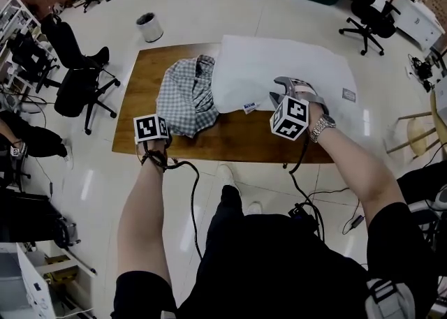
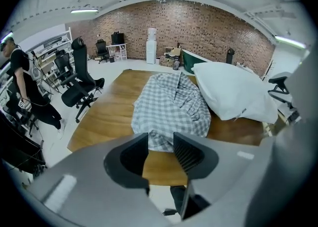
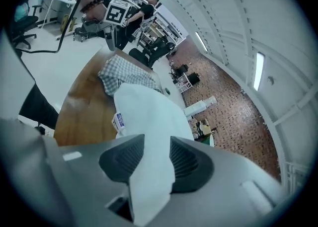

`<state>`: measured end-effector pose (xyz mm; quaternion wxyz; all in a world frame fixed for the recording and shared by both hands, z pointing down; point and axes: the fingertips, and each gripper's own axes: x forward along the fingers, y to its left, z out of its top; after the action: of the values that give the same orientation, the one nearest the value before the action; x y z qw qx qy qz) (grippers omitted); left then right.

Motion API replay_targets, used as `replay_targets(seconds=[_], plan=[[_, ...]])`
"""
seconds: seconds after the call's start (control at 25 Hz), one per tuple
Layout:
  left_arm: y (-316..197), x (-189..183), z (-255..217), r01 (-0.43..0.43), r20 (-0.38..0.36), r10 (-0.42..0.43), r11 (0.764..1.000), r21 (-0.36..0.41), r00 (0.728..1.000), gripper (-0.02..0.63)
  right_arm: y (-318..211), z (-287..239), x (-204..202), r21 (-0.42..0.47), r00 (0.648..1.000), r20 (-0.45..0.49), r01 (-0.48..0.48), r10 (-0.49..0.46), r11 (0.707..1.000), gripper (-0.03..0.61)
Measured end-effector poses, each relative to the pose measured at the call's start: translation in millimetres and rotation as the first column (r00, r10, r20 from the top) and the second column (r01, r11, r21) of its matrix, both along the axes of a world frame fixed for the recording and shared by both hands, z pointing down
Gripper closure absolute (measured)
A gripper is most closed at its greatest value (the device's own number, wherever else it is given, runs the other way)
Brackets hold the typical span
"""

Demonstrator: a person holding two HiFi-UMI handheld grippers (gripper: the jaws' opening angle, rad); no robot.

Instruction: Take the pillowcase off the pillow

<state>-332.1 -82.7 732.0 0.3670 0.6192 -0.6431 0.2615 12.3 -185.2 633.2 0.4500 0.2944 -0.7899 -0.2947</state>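
One glossy white floor fills the head view, and a brown wooden rectangular counter stands on it at the middle of the frame. A plump white fabric pillow lies bare across the right half of the counter and reaches past its right edge. A grey-and-white checked cloth pillowcase sits in a crumpled heap on the counter at centre left, off the pillow but touching its left side. Black wheeled office chairs stand on the floor at the left of the frame, and a round white waste bin stands beyond the counter's upper left corner.

The right claw hangs over the pillow's near edge. Its jaws stand apart, released, with a loose fold of the pillow's white cloth lying in the gap between them. The left claw is at the counter's near left edge, just short of the pillowcase. Its jaws are also apart and released, with nothing held; bare wood and the hem of the checked cloth show through the gap.

A small white-and-blue tag sticks out from the pillow's near edge, at the centre of the frame.
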Motion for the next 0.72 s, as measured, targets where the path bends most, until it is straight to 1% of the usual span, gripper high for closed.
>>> replay_targets(seconds=[0.12,0.2,0.28,0.36,0.44,0.52,0.6,0.68,0.72], plan=[[1.8,13.7,-17.8,-0.025,0.0,0.025,0.999,0.032,1.0,0.446,11.4,-18.8,0.6,0.015,0.998,0.057,-0.007,0.006,1.0,0.42],[0.0,28.8,-32.8,-0.061,-0.001,0.062,0.996,0.069,0.998,0.446,19.2,-29.4,1.1,0.022,0.995,0.101,-0.017,0.014,1.0,0.422],[-2.5,47.3,-51.6,-0.109,0.0,0.11,0.988,0.114,0.994,0.446,26.5,-39.2,1.3,0.025,0.99,0.142,-0.025,0.021,0.999,0.437],[-6.7,65.4,-73.8,-0.161,0.013,0.161,0.973,0.164,0.987,0.446,32.4,-52.3,0.6,0.035,0.983,0.183,-0.03,0.023,0.999,0.458],[-11.4,82.8,-96.0,-0.223,0.039,0.22,0.949,0.223,0.975,0.449,38.1,-66.5,-0.5,0.049,0.973,0.229,-0.037,0.025,0.998,0.49],[-14.4,99.0,-117.4,-0.29,0.078,0.28,0.915,0.279,0.957,0.467,44.7,-81.3,-2.9,0.059,0.959,0.283,-0.048,0.029,0.997,0.525],[-13.9,112.9,-137.1,-0.346,0.118,0.325,0.883,0.318,0.938,0.485,52.4,-97.9,-6.5,0.069,0.942,0.333,-0.06,0.034,0.996,0.557],[-10.5,126.6,-155.9,-0.391,0.148,0.362,0.853,0.346,0.92,0.506,61.6,-115.0,-11.0,0.069,0.924,0.38,-0.073,0.041,0.995,0.575],[-8.1,134.4,-166.4,-0.416,0.16,0.384,0.834,0.363,0.909,0.513,67.2,-123.6,-13.6,0.066,0.914,0.403,-0.079,0.045,0.995,0.577]])
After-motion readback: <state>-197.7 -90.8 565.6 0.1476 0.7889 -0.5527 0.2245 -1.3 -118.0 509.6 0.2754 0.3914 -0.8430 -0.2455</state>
